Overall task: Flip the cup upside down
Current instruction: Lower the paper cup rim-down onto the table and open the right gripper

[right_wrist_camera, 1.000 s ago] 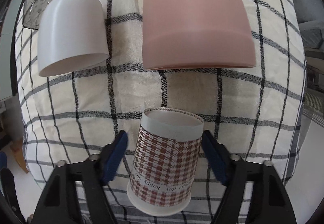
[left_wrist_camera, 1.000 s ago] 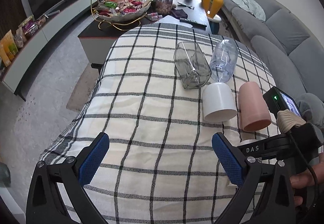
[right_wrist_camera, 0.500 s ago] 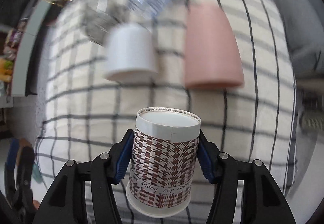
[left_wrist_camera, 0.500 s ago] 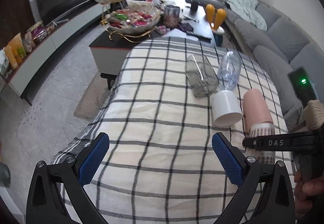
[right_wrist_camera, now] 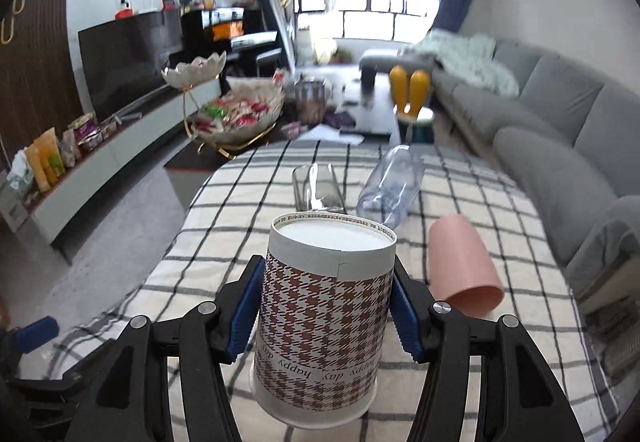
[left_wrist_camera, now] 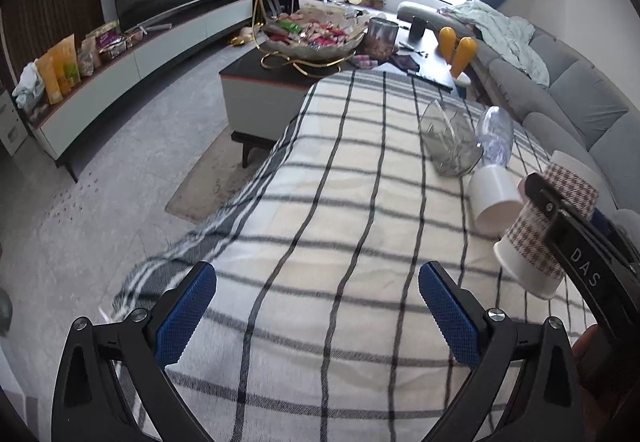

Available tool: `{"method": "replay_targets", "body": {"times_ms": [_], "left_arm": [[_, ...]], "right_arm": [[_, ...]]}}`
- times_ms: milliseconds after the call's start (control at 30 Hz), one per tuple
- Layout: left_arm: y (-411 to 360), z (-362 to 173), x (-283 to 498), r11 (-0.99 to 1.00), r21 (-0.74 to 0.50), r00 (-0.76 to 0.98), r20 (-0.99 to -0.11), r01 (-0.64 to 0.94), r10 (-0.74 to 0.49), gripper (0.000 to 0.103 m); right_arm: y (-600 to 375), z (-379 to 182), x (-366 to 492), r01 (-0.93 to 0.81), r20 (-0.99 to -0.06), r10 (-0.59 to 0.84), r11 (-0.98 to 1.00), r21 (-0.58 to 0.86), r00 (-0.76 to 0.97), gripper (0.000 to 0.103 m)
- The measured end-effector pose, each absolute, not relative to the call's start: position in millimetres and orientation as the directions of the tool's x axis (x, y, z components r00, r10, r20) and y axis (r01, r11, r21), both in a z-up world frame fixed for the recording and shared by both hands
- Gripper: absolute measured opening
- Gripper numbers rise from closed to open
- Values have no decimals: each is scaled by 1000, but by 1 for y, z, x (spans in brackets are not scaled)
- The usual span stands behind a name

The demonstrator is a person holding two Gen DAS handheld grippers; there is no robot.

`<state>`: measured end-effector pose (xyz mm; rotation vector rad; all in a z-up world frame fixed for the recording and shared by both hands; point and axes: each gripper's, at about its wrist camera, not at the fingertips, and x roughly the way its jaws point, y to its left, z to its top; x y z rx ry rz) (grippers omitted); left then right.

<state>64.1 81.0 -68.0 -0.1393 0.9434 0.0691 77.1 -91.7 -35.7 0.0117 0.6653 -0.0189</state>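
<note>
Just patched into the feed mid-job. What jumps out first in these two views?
The houndstooth paper cup fills the right wrist view, clamped between the right tool's blue pads and held off the checked tablecloth with its closed base facing forward. Beyond it, a pink cup, a white cup, a clear glass and a plastic bottle all lie on their sides. The left tool hangs open over bare cloth.

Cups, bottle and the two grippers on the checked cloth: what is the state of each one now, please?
houndstooth paper cup: gripped, off the cloth, base toward the camera.
right gripper: shut on the paper cup.
left gripper: open, empty.
pink cup: lying on its side.
white cup: on its side.
glass tumbler: lying on its side.
plastic bottle: lying down, looks empty.
</note>
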Motion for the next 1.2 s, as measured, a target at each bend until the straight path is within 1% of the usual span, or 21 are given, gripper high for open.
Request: {"method": "replay_targets", "body": {"times_ms": [100, 167, 333, 600, 700, 900, 1033, 1100, 1133, 1167, 1200], "left_arm": [[83, -75, 58, 985, -105, 593, -805, -135, -4, 103], [80, -81, 58, 986, -102, 587, -810, -135, -3, 103], [78, -92, 63, 987, -87, 562, -827, -136, 5, 103], [80, -106, 71, 987, -62, 517, -856, -148, 24, 103], [81, -108, 72, 987, -71, 505, -863, -147, 13, 103], [80, -106, 71, 986, -94, 499, -866, -141, -11, 103], [76, -103, 69, 988, -89, 507, -862, -126, -13, 103], [77, -100, 69, 988, -90, 510, -860, -126, -14, 103], [78, -98, 68, 987, -92, 513, -858, -128, -13, 103], [79, -97, 68, 987, -93, 517, -856, -130, -12, 103], [79, -95, 67, 987, -93, 519, -854, -133, -10, 103]], "right_arm": [[-95, -43, 67, 76, -572, -75, 997, -23, 817, 59], [-99, -44, 72, 113, -570, -107, 993, -25, 815, 59], [-108, -68, 78, 188, -619, -157, 982, -15, 769, 59], [-104, -98, 77, 179, -674, -158, 983, -38, 722, 59], [-100, -99, 76, 161, -685, -158, 985, -61, 711, 59], [-104, -108, 67, 150, -758, -137, 987, -53, 638, 59], [-106, -109, 65, 146, -761, -126, 988, -42, 636, 59], [-106, -108, 65, 144, -764, -119, 989, -34, 634, 61], [-106, -107, 64, 145, -763, -117, 989, -31, 636, 64], [-106, -105, 63, 145, -760, -113, 989, -25, 640, 70], [-106, -102, 62, 144, -754, -111, 989, -22, 647, 72]]}}
